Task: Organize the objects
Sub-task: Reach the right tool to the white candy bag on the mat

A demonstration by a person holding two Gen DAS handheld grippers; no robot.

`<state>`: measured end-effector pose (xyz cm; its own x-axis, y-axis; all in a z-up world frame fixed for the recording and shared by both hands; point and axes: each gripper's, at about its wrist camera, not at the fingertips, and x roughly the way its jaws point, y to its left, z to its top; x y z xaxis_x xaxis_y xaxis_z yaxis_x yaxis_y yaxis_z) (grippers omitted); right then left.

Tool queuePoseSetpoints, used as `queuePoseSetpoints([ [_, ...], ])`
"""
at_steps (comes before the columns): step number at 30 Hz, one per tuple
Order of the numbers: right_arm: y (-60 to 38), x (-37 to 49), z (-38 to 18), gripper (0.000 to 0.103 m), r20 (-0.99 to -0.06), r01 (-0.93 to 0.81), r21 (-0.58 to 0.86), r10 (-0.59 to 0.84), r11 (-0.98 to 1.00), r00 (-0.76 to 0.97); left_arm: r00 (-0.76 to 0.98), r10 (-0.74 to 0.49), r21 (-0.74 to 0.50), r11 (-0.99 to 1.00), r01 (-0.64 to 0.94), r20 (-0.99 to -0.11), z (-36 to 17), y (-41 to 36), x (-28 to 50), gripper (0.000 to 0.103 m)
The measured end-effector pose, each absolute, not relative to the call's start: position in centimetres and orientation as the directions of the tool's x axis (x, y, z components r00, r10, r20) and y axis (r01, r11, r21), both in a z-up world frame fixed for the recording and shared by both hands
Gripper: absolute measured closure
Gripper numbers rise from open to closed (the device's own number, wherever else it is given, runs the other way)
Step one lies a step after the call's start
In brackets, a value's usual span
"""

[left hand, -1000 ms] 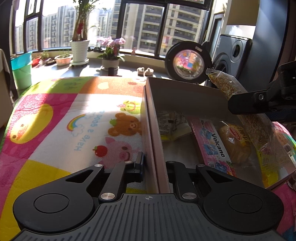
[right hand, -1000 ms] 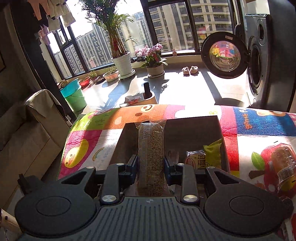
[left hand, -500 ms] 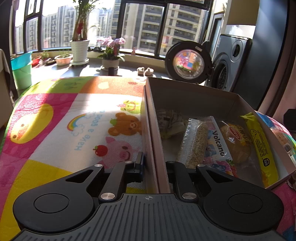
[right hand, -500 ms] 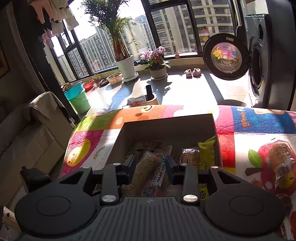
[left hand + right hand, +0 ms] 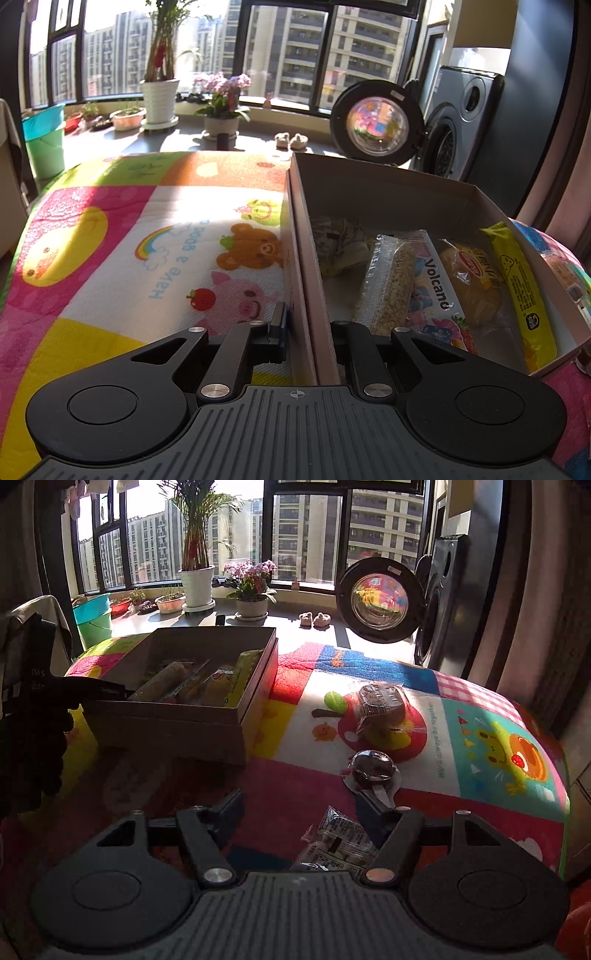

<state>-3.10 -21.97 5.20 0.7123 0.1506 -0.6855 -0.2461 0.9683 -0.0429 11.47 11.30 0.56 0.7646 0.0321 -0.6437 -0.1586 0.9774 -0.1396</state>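
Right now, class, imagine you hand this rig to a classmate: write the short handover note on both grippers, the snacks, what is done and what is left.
Left gripper: shut on the near wall of the cardboard box, steadying it.
Right gripper: open, nothing gripped; its jaws have just been opening. It hangs over the mat, a small clear-wrapped snack just below it.
Done: grain bar, Volcano pack, bun and yellow pack lie in the box.
Left: the clear-wrapped snack, the dark round pack and the wrapped brown cake on the mat.
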Motion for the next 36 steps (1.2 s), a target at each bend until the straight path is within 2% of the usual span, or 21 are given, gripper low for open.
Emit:
queuePoseSetpoints([
  [4,-23.8,-3.9,3.5,0.022,-0.708,-0.159,0.006,0.117,0.987,0.696,0.765,0.031,-0.145,0.976,-0.161,-0.643,0.6,11.3,11.5,0.088],
  [11,-26.7,-2.5,3.1,0.022,-0.697,-0.026,0.095,0.085,0.995,0.712,0.765,0.031,-0.145,0.976,-0.161,-0.643,0.6,11.3,11.4,0.088],
  [12,-27.2,-2.0,3.1,0.024,-0.693,0.0,0.098,0.069,0.995,0.717,0.765,0.031,-0.145,0.976,-0.161,-0.643,0.6,11.3,11.5,0.088],
  [13,-27.5,-1.5,3.1,0.032,-0.693,0.021,0.103,0.056,0.994,0.719,0.765,0.031,-0.145,0.976,-0.161,-0.643,0.6,11.3,11.4,0.088],
  [14,-28.0,-1.1,2.9,0.047,-0.697,0.05,0.105,0.037,0.993,0.716,0.765,0.031,-0.145,0.976,-0.161,-0.643,0.6,11.3,11.5,0.088],
  [15,-28.4,-0.7,2.7,0.053,-0.704,0.082,0.103,0.014,0.991,0.71,0.765,0.031,-0.145,0.976,-0.161,-0.643,0.6,11.3,11.5,0.088],
  [16,-29.0,-0.4,2.5,0.057,-0.707,0.118,0.1,-0.013,0.988,0.707,0.765,0.03,-0.145,0.976,-0.161,-0.643,0.6,11.3,11.5,0.088],
  [19,-29.9,0.2,1.3,0.057,-0.728,0.17,0.083,-0.057,0.982,0.684,0.765,0.031,-0.145,0.976,-0.161,-0.643,0.6,11.3,11.4,0.088],
  [22,-29.4,-0.2,0.9,0.057,-0.73,0.153,0.057,-0.063,0.987,0.68,0.765,0.031,-0.145,0.976,-0.162,-0.643,0.6,11.3,11.4,0.088],
  [26,-28.0,-1.0,1.2,0.057,-0.738,0.109,0.093,-0.004,0.99,0.675,0.765,0.033,-0.143,0.976,-0.163,-0.644,0.7,11.3,11.4,0.088],
  [36,-19.6,-2.2,1.7,0.053,-0.739,-0.164,0.247,0.295,0.955,0.606,0.764,0.032,-0.143,0.976,-0.162,-0.644,0.7,11.3,11.4,0.088],
])
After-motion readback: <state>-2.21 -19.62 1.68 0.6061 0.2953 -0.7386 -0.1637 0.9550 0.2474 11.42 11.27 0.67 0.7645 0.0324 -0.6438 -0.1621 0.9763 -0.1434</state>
